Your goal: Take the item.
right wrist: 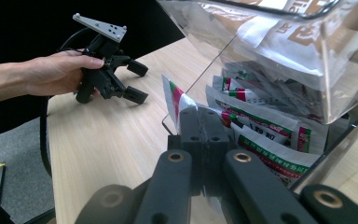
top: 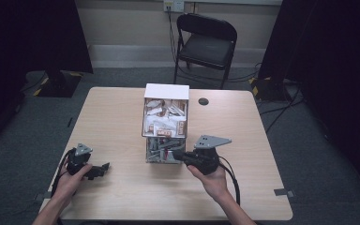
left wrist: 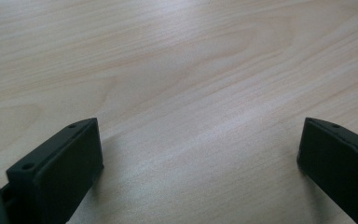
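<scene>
Your right gripper (right wrist: 200,135) is clenched on a sachet (right wrist: 175,100) at the mouth of the organiser's (top: 165,124) lower tray. Pull too fast or at an angle and the thin packet may tear, slip free, or drag its neighbours out. Farther off, your left gripper (right wrist: 137,81) rests released on the table (left wrist: 177,70)

Left gripper (top: 104,168) jaws spread wide, right gripper (right wrist: 200,126) jaws closed, forearms low.
</scene>
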The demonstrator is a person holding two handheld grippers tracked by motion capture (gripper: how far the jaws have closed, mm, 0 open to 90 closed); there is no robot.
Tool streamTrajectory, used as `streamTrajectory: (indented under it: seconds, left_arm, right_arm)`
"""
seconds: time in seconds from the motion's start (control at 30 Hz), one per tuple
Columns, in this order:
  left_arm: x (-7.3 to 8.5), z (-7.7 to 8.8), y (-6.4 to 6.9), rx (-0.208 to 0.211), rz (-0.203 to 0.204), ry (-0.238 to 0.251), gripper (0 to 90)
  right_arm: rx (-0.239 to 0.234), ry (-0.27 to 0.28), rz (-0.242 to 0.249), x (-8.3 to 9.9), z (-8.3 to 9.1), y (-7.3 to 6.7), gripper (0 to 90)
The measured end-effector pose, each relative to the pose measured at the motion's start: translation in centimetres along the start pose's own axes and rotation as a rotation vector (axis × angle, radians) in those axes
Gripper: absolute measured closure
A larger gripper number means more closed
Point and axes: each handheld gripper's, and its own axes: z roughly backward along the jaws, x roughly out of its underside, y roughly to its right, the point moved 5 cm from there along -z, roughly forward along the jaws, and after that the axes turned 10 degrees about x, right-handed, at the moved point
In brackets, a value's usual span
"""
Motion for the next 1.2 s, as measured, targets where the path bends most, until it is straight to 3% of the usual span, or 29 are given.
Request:
streamTrajectory:
  seconds: [1.2]
  left_arm:
    - [0.0, 0.0, 0.0, 0.0, 0.0, 0.0, 0.0]
  right_arm:
    - [0.073, 0.045, -0.036, -0.2, 4.0, 2.5, 90.0]
